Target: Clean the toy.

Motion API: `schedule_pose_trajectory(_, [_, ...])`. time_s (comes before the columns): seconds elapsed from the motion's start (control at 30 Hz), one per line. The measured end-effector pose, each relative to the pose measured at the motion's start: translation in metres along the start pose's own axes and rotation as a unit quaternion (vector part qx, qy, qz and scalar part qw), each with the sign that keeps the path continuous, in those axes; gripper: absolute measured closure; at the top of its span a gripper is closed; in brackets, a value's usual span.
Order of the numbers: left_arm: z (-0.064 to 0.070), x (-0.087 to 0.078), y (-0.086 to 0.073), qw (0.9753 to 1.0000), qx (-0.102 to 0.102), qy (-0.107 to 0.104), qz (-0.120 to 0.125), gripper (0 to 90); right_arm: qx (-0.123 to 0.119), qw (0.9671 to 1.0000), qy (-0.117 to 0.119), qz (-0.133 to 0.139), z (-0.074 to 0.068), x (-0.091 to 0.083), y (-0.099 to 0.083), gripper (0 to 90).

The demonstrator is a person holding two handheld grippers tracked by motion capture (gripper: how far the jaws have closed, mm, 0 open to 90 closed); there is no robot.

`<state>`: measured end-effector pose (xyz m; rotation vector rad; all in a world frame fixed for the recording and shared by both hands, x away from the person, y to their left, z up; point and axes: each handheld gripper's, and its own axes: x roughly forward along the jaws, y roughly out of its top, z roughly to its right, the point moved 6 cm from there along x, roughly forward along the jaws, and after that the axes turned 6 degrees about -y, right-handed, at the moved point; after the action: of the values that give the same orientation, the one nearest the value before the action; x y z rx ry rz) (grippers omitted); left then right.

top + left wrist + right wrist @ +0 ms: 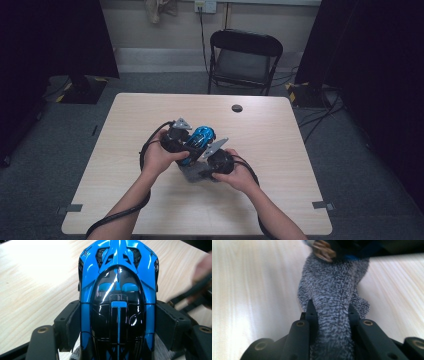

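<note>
A glossy blue and black toy car [201, 138] [117, 290] is gripped across its body by my left gripper [189, 146] [118, 317], whose jaws press both flanks. It is held above the middle of the wooden table [280, 150]. A speckled grey cloth [192, 173] [334, 290] is pinched in my right gripper [202, 172] [331, 311]. The cloth runs up under the car, where fingertips [324, 252] of a hand and a bit of blue show, blurred. In the left gripper view the other hand [202, 277] appears blurred at the right edge.
A small dark round hole [237, 108] sits near the table's far edge. A black folding chair [245, 55] stands behind the table. Dark curtains hang at both sides, and cables lie on the floor [320, 112] at the right.
</note>
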<state>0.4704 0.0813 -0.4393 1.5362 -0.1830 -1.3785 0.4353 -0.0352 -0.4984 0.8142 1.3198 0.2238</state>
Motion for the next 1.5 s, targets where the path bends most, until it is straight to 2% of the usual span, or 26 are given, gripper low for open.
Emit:
schedule_pose_trajectory(0.03, [0.000, -0.002, -0.001, 1.0000, 0.007, 0.001, -0.003, 28.1, 0.007, 1.0000, -0.004, 0.003, 0.005, -0.002, -0.002, 73.0])
schedule_pose_trajectory(0.13, [0.000, -0.004, -0.003, 1.0000, 0.006, 0.003, -0.004, 28.1, 0.023, 0.9995, -0.021, 0.006, 0.017, -0.009, -0.006, 73.0])
schedule_pose_trajectory(0.27, [-0.003, -0.003, -0.010, 0.9999, 0.005, 0.004, -0.011, 28.0, 0.027, 0.9990, -0.034, -0.002, 0.026, -0.016, -0.010, 72.9])
schedule_pose_trajectory(0.33, [-0.003, -0.002, -0.014, 0.9999, 0.003, 0.003, -0.015, 28.0, 0.036, 0.9985, -0.040, 0.000, 0.031, -0.018, -0.012, 72.9])
schedule_pose_trajectory(0.63, [-0.007, -0.001, -0.031, 0.9996, -0.006, 0.001, -0.027, 28.0, 0.052, 0.9964, -0.067, 0.009, 0.046, -0.032, -0.011, 72.9])
schedule_pose_trajectory(0.73, [-0.007, -0.003, -0.034, 0.9996, -0.006, 0.000, -0.027, 28.1, 0.052, 0.9958, -0.075, 0.002, 0.050, -0.036, -0.011, 72.9])
schedule_pose_trajectory(0.83, [-0.005, -0.002, -0.035, 0.9996, -0.004, 0.000, -0.029, 28.1, 0.061, 0.9952, -0.076, 0.009, 0.054, -0.038, -0.010, 72.9])
schedule_pose_trajectory(0.93, [-0.005, 0.001, -0.034, 0.9995, -0.006, -0.001, -0.031, 28.0, 0.056, 0.9960, -0.068, 0.016, 0.049, -0.038, -0.006, 72.9])
schedule_pose_trajectory(1.17, [-0.006, 0.006, -0.026, 0.9996, -0.009, 0.003, -0.025, 28.0, 0.018, 0.9987, -0.047, 0.005, 0.028, -0.024, 0.003, 72.9])
schedule_pose_trajectory(1.5, [-0.007, 0.010, -0.015, 0.9997, -0.009, 0.002, -0.023, 28.0, 0.004, 0.9998, -0.017, -0.004, 0.006, -0.004, 0.005, 72.9])
